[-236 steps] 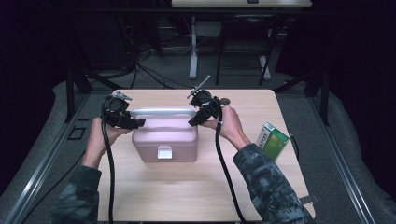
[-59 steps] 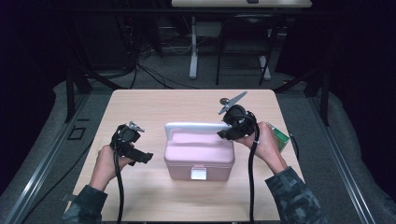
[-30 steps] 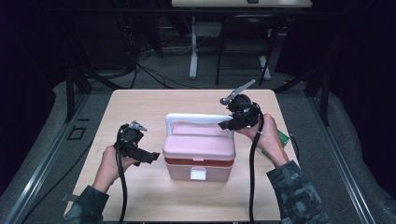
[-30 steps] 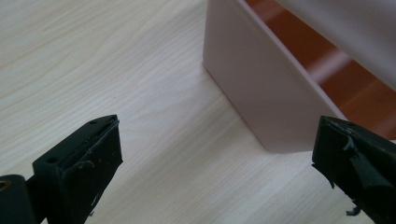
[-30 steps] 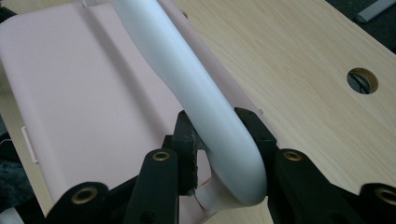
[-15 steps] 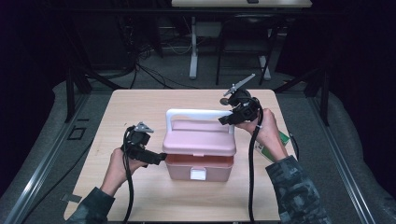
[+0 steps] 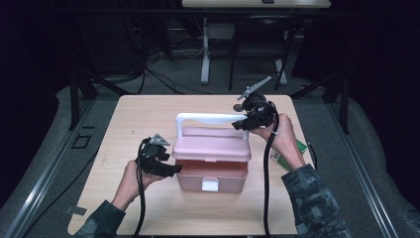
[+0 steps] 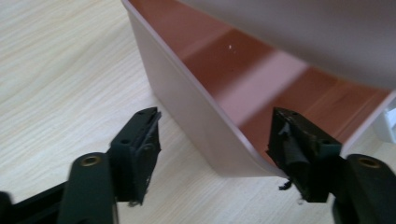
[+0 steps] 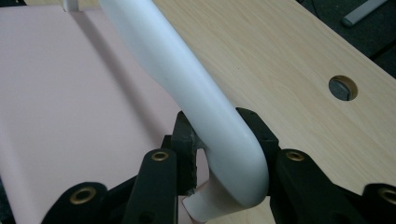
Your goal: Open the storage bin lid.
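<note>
Since a second ago, the left gripper (image 7: pixel 171 170) has slid in toward the pink box (image 7: pixel 212 171), and the box lid (image 7: pixel 212 145) is now lifted up at the front. This box sits near the middle of the table (image 7: pixel 129 119), with a green packet (image 7: pixel 285 159) just beside it on the right. It looks like hard, smooth plastic, so it should be stiff, light and a bit slippery (the lid may tip the whole box if nothing holds the bottom). Good places to hold are the white handle (image 9: pixel 187 84) and the thin wall of the box. Clamped tight on the bend of that handle is the right gripper (image 9: pixel 219 140). On the left gripper the jaws have just been closing, and they stand half apart, one outside the box corner (image 8: pixel 243 158) and one inside, not pressing yet.
</note>
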Tool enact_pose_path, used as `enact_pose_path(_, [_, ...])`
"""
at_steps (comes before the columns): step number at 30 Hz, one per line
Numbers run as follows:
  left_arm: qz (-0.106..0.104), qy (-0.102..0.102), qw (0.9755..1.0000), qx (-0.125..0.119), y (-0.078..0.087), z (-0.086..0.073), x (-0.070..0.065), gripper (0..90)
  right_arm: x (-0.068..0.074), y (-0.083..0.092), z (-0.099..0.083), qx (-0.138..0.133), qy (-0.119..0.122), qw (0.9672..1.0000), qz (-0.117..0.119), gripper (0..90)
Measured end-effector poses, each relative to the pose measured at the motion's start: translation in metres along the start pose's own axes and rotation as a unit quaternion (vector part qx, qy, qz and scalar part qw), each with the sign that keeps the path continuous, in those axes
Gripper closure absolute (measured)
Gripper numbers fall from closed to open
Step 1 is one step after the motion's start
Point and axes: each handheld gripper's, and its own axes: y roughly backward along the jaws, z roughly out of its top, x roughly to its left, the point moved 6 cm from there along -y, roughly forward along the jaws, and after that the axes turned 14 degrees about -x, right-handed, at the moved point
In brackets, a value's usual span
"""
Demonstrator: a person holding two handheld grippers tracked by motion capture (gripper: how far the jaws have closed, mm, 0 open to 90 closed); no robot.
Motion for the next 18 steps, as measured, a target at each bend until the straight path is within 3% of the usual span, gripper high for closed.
enact_pose_path(9, [-0.011, 0.000, 0.9999, -0.003, -0.005, -0.002, -0.006, 54.5, -0.005, 0.001, 0.005, -0.009, -0.002, 0.9999, -0.005, 69.9])
enact_pose_path(18, [-0.004, -0.001, 1.0000, -0.006, -0.007, -0.003, -0.007, 53.6, -0.012, 0.001, 0.014, -0.010, 0.009, 0.9999, -0.011, 69.6])
